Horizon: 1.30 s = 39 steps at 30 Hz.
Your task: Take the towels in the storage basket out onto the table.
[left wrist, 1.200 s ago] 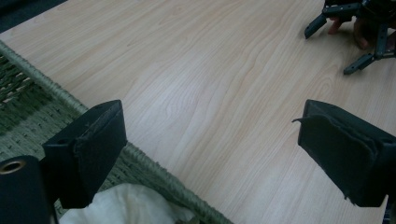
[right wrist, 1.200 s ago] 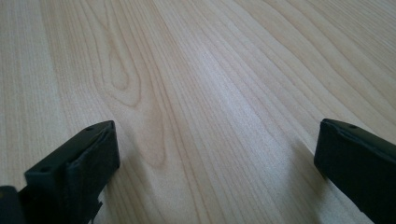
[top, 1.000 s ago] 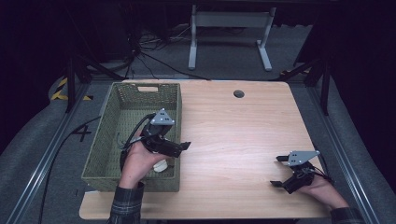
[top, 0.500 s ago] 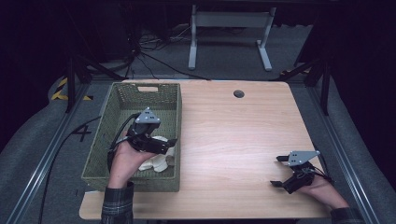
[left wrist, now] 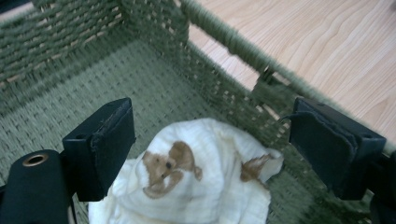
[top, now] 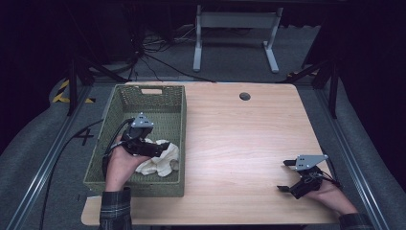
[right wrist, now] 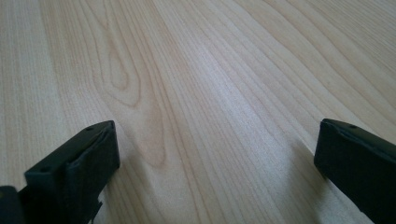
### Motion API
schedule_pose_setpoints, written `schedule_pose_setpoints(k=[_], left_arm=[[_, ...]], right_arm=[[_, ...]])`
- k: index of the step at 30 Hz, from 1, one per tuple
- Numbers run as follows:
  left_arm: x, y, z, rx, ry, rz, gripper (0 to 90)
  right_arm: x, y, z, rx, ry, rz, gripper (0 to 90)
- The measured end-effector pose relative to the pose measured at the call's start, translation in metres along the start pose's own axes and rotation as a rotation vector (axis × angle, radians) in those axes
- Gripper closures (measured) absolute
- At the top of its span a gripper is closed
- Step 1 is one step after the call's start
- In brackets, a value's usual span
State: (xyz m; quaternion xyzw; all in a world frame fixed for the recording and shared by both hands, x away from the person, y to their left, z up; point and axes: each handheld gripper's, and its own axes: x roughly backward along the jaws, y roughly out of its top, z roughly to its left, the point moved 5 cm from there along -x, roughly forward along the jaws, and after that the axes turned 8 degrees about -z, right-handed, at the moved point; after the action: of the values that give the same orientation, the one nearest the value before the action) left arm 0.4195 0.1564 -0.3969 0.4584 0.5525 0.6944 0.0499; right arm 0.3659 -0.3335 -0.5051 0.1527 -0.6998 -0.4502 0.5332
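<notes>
White cloth [left wrist: 196,182] lies between the spread fingers [left wrist: 105,144], untouched.

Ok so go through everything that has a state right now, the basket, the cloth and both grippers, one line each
Basket: upright on the table's left side, open-topped, holding the cloth.
Cloth: crumpled in the basket's near right corner, not gripped.
Left gripper: inside the basket above the cloth, jaws wide on either side of it, having just closed a little, pads not pressing.
Right gripper: open, nothing between its jaws, by the table's near right corner.
</notes>
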Motion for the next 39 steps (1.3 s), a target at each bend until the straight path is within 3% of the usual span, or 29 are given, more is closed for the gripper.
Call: schedule_pose_setpoints(k=[9, 13, 15, 17, 20, 25, 27, 30, 39], left_arm=[[-0.012, -0.017, 0.010, 0.014, 0.034, 0.048, 16.4], [-0.022, -0.026, 0.012, 0.017, 0.046, 0.098, 16.3], [-0.027, -0.030, 0.013, -0.009, 0.080, 0.150, 16.2], [-0.031, -0.032, 0.012, -0.010, 0.063, 0.158, 16.2], [-0.036, -0.038, 0.014, -0.004, 0.077, 0.213, 16.2], [-0.043, -0.046, 0.013, 0.024, 0.060, 0.274, 15.7], [-0.045, -0.049, 0.014, 0.025, 0.080, 0.305, 15.6], [-0.048, -0.051, 0.014, 0.021, 0.094, 0.333, 15.7], [-0.055, -0.058, 0.012, 0.041, 0.061, 0.399, 15.7]], right_arm=[[0.000, 0.000, 0.000, 0.000, -0.001, 0.000, 0.1], [0.000, 0.000, 0.000, 0.000, 0.000, 0.000, 0.1], [0.000, 0.000, 0.000, 0.000, -0.001, 0.000, 0.1], [0.000, 0.000, 0.000, 0.000, 0.000, 0.000, 0.1], [0.000, 0.000, 0.000, 0.000, 0.000, 0.000, 0.1], [0.000, 0.000, 0.000, 0.000, 0.000, 0.000, 0.1], [0.000, 0.000, 0.000, 0.000, -0.001, 0.000, 0.1], [0.000, 0.000, 0.000, -0.002, -0.004, 0.000, 0.1], [0.000, 0.000, 0.000, -0.004, -0.006, 0.000, 0.1]])
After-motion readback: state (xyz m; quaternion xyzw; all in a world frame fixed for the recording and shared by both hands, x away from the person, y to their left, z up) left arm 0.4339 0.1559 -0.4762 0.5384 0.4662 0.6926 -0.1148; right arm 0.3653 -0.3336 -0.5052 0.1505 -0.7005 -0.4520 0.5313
